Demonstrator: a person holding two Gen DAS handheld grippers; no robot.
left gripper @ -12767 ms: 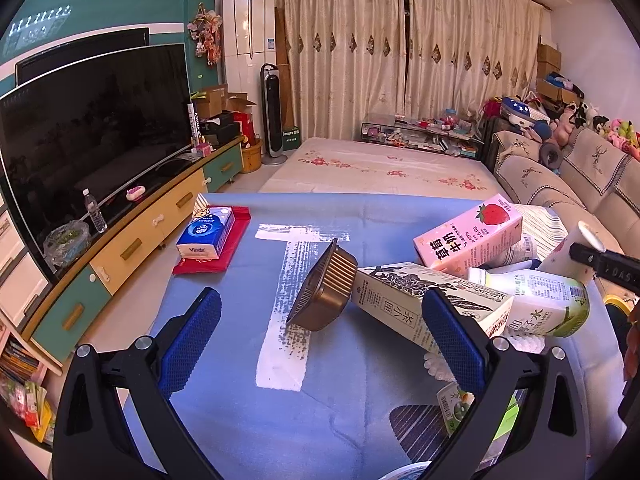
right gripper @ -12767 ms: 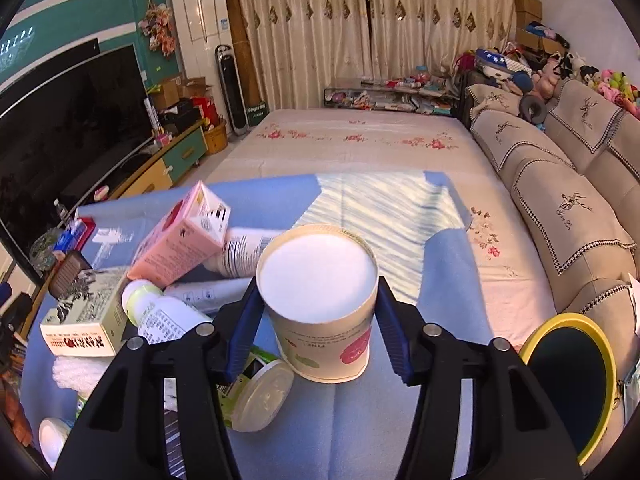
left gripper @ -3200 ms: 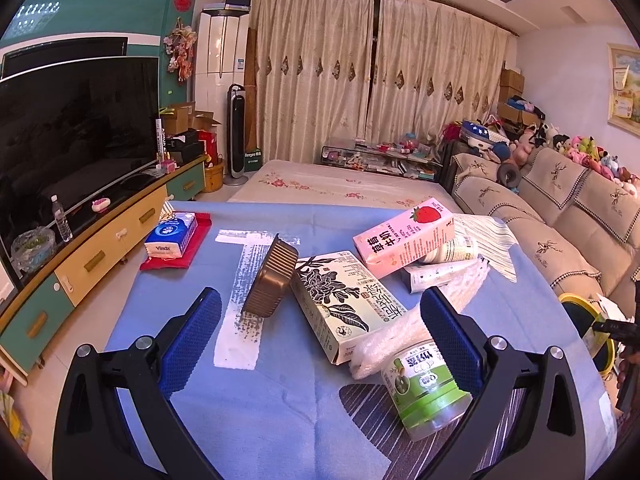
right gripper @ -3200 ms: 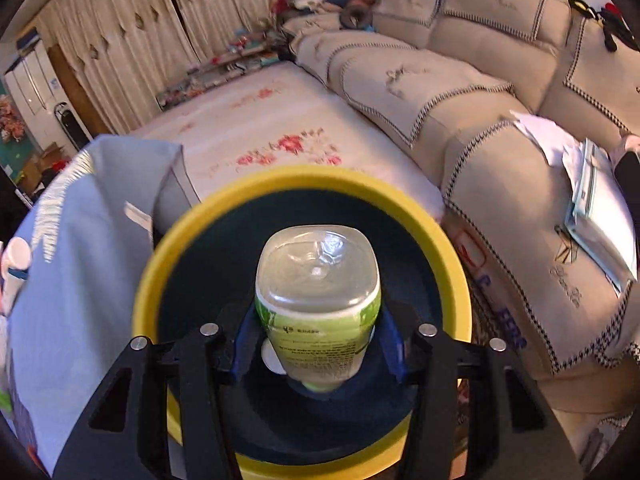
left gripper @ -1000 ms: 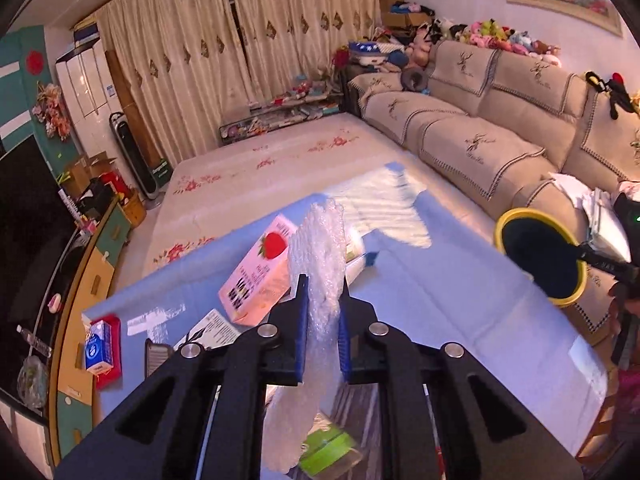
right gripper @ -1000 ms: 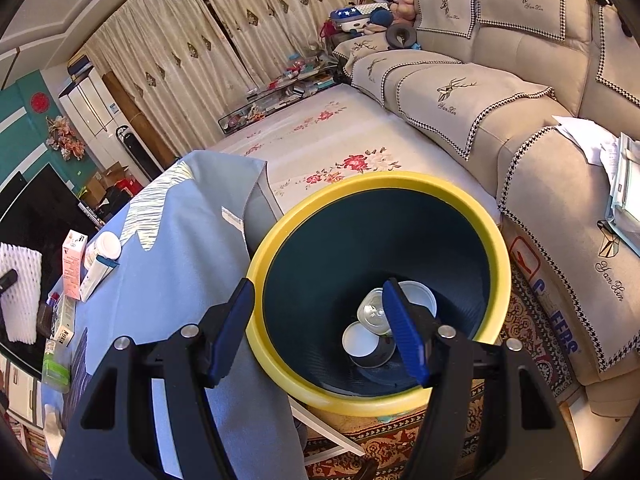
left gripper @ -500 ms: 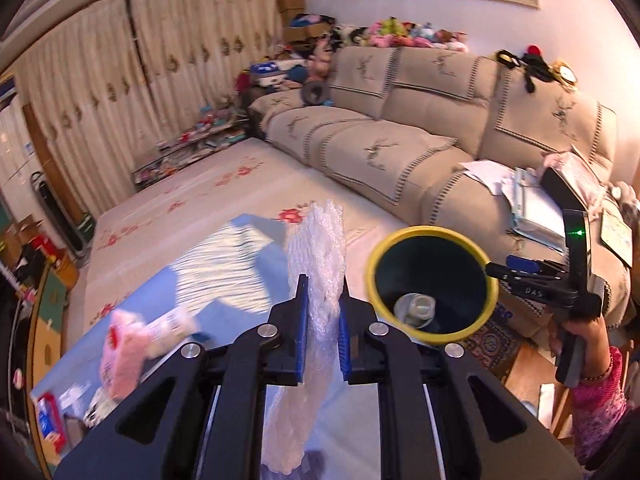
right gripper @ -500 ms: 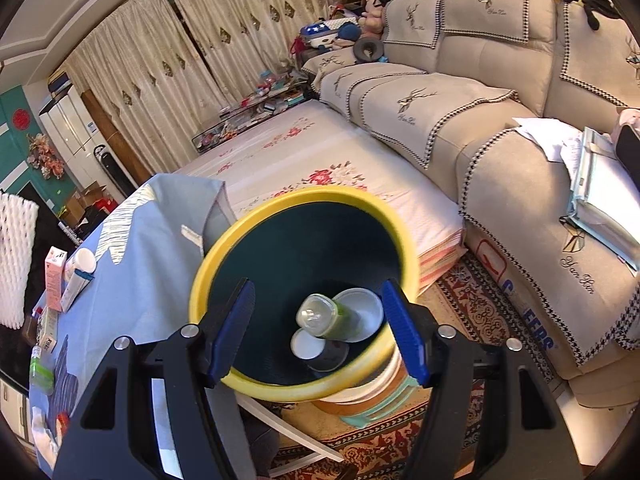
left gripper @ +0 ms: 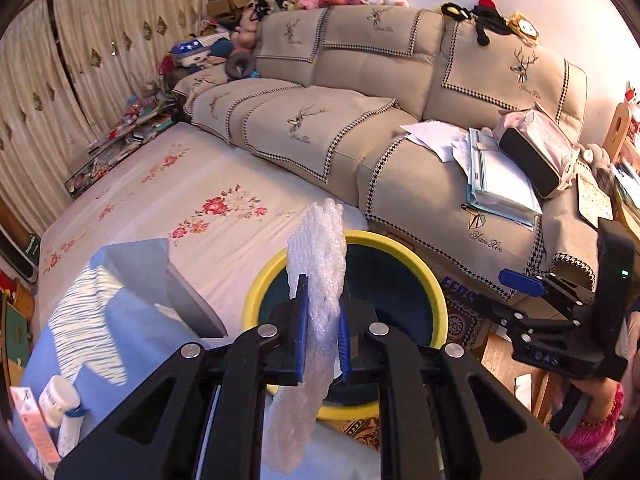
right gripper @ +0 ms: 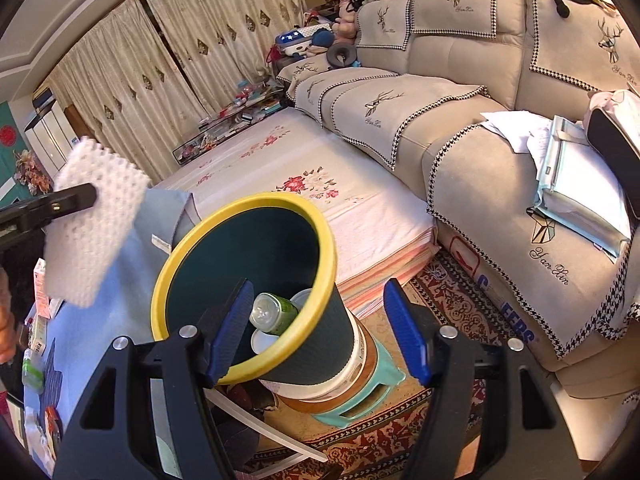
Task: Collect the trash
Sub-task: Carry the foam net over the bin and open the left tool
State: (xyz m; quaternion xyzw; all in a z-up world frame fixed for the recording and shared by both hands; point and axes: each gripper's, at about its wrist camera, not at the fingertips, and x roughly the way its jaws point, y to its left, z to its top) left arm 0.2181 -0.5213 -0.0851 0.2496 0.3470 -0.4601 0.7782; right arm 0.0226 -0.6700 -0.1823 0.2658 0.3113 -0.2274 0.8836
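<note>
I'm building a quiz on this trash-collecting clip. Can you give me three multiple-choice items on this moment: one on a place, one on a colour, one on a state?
1. Where is the green bottle?
A. on the sofa
B. inside the bin
C. on the rug

2. What colour is the bin's rim?
A. yellow
B. red
C. white

3. What is the left gripper doing?
A. open, holding nothing
B. clamped on a carton
C. clamped on the white foam sheet

Answers:
1 B, it lies at the bin's bottom.
2 A, a yellow ring tops the dark wall.
3 C, the sheet sits between its fingers.
</note>
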